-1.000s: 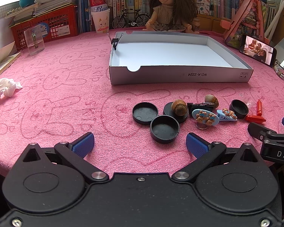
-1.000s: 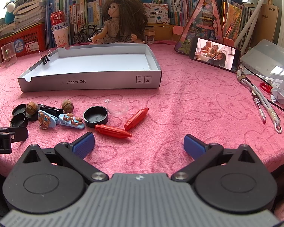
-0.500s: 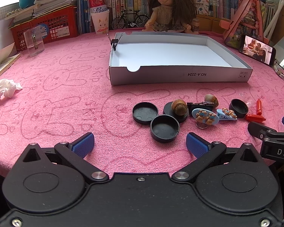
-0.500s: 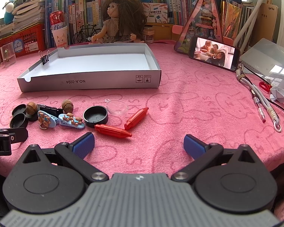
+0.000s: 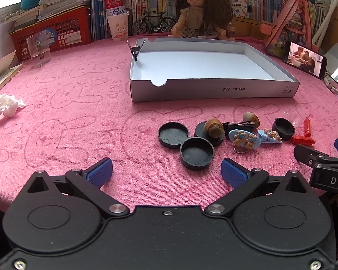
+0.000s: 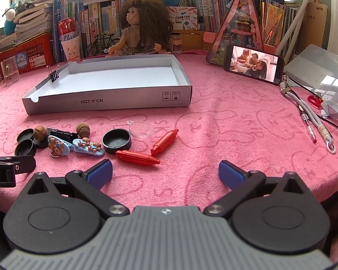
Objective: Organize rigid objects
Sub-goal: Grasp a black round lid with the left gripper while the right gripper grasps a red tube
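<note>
- The left gripper (image 5: 166, 172) has its blue-padded fingers (image 5: 100, 171) spread wide with nothing between them, poised low over the pink cloth (image 5: 67, 112).
- The right gripper (image 6: 165, 172) is likewise wide apart and holds nothing; its pads (image 6: 231, 174) sit above bare cloth.
- Landmark: the white cardboard tray (image 5: 214, 90), which lies on the cloth with a binder clip (image 5: 135, 49) clamped on its far left corner. Its floor is bare.
- Just in front of the left gripper and nearer than the tray lies a black cap (image 5: 197, 149), open side up, touching a second black cap (image 5: 173, 135).
- A third black disc (image 5: 201, 132) lies between these and the tray, with an acorn (image 5: 214, 127) sitting on it.
- To the right of the acorn, still in front of the tray: a black clip (image 5: 236, 126), a second acorn (image 5: 251, 119), and two blue hair clips with little bears (image 5: 244, 138), (image 5: 269, 136).
- In the right wrist view, a fourth black cap (image 6: 116, 140) lies in front of the tray's right half, touching a clear lid (image 6: 142, 130).
- Two red crayon-shaped pieces (image 6: 137, 157), (image 6: 164, 141) lie beside that cap, the closer one just ahead of the right gripper's left finger.
- Behind the tray sits a doll (image 6: 142, 33) against shelves of books.
- To the tray's right a phone (image 6: 253, 65) stands propped up, its screen lit.
- Well left of the tray lies a crumpled tissue (image 5: 4, 108).
</note>
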Demonstrator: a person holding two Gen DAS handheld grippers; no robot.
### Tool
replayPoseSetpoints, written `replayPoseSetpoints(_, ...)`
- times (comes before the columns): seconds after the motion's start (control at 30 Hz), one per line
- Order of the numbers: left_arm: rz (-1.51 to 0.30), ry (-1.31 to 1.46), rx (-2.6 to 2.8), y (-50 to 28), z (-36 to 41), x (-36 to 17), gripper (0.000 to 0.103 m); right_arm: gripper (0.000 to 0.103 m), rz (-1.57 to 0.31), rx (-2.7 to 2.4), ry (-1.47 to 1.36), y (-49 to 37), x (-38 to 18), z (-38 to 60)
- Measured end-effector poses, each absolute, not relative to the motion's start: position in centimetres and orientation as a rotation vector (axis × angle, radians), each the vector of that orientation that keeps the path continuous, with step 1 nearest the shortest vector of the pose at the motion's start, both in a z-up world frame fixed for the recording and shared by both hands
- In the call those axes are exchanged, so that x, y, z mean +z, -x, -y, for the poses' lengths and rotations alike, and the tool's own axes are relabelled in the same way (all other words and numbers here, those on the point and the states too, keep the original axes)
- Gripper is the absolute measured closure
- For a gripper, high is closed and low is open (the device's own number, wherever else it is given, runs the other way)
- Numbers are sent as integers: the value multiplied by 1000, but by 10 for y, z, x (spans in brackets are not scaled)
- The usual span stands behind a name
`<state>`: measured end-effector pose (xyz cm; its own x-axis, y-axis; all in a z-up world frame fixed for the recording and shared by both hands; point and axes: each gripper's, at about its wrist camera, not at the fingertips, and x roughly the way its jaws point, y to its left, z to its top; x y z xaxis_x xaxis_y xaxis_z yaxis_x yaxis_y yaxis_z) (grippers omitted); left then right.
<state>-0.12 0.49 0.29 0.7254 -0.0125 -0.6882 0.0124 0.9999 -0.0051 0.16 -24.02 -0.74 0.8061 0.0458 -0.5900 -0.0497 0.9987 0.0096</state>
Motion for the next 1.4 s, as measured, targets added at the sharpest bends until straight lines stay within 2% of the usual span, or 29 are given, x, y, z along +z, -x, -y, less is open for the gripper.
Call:
replayPoseSetpoints(0.07,-752,5,-19,3,-6,5,8,0,-610,82,-20,2,-5,239)
replayPoseSetpoints(0.17,-733,11,-45,7,-6,7,23,0,-585,115,-29,6,0,236)
replayPoseSetpoints(0.4,-697,16,-128,14,2,12,53,11,-601,140,-39,6,2,232)
replayPoseSetpoints(0.53,-686,2,-155,13,9,12,61,17,-619,148,-39,4,1,228)
replayPoseSetpoints(0.8,-680,-12,-155,11,12,10,72,37,-640,129,-53,-3,2,226)
replayPoseSetpoints(1.03,-666,-28,-160,12,13,8,72,53,-640,101,-28,-8,0,222)
replayPoseSetpoints(1.3,-646,-50,-164,13,17,4,70,55,-634,104,-30,-9,0,224)
replayPoseSetpoints(1.4,-637,-55,-170,14,17,4,73,55,-627,112,-34,-8,1,225)
